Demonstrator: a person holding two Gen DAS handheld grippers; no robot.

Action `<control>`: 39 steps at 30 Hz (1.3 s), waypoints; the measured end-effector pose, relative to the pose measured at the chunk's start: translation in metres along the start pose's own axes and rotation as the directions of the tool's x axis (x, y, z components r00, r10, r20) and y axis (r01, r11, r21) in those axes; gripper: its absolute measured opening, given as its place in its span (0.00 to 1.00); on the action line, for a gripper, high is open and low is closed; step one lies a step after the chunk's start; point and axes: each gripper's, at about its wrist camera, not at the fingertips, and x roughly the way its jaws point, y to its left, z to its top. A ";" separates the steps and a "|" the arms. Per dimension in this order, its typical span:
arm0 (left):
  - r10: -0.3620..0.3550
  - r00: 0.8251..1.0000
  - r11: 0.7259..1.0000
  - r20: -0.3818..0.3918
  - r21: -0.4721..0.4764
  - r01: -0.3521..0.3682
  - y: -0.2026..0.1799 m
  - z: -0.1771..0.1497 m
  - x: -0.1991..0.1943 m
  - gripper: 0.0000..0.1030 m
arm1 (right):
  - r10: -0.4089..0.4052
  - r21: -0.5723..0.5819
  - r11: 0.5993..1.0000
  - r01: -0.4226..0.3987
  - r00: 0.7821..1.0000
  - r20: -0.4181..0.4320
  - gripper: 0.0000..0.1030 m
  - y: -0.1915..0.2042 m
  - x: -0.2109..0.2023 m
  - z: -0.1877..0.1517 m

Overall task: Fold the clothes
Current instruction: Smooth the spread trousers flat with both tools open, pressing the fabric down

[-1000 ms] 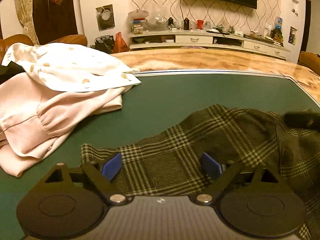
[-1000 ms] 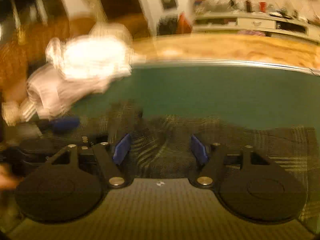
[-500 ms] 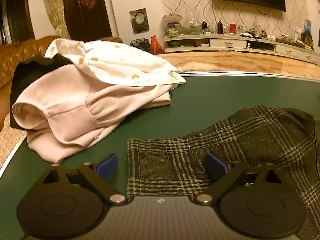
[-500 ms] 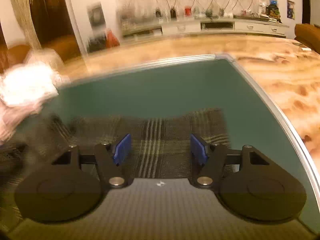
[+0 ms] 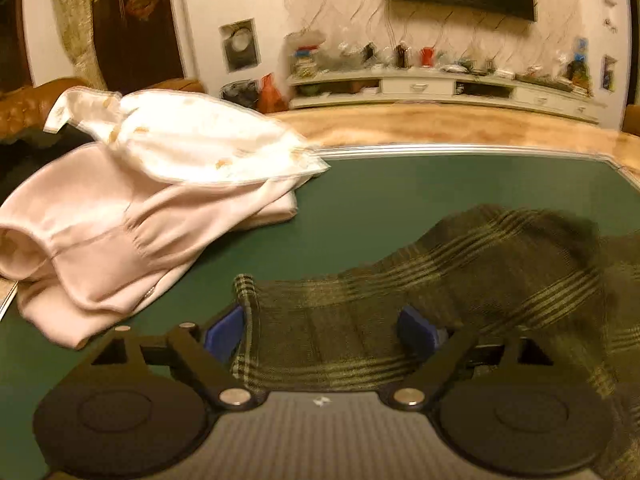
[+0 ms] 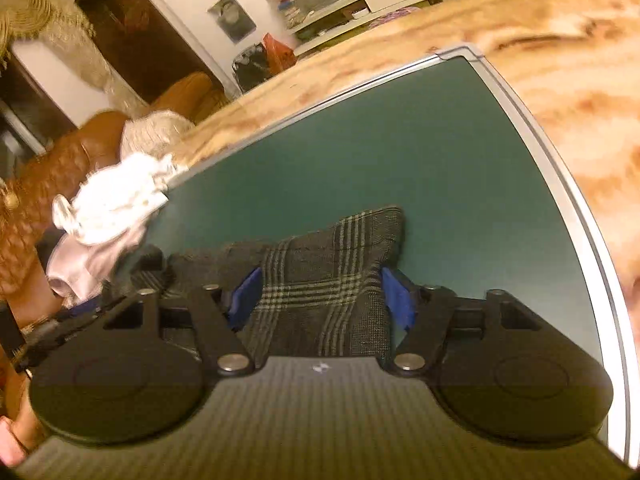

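Observation:
A dark plaid garment (image 5: 460,280) lies spread on the green mat (image 5: 400,200). My left gripper (image 5: 320,330) is open over its left end, and the hem edge lies just inside the left blue pad (image 5: 224,332). In the right wrist view the garment's other end (image 6: 332,264) sits between the spread fingers of my open right gripper (image 6: 320,300), its corner pointing away. The view is tilted. Whether the pads touch the cloth is unclear.
A pink garment (image 5: 120,248) with a white spotted one (image 5: 192,144) on top is piled at the mat's left. The mat's silver rim (image 6: 560,168) borders a wooden tabletop (image 6: 560,80) at the right. A brown sofa (image 6: 48,176) stands left. A hand (image 6: 12,440) shows at the lower left.
My left gripper has slid to the plaid garment's left hem. My right gripper has swung to the garment's right end near the mat's corner and tilted. Both stay open.

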 end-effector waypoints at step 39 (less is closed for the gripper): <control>-0.101 0.994 0.993 -0.029 -0.061 0.100 -0.055 0.023 0.020 1.00 | -0.207 -0.232 0.943 0.237 0.967 0.146 0.47 0.107 0.047 -0.037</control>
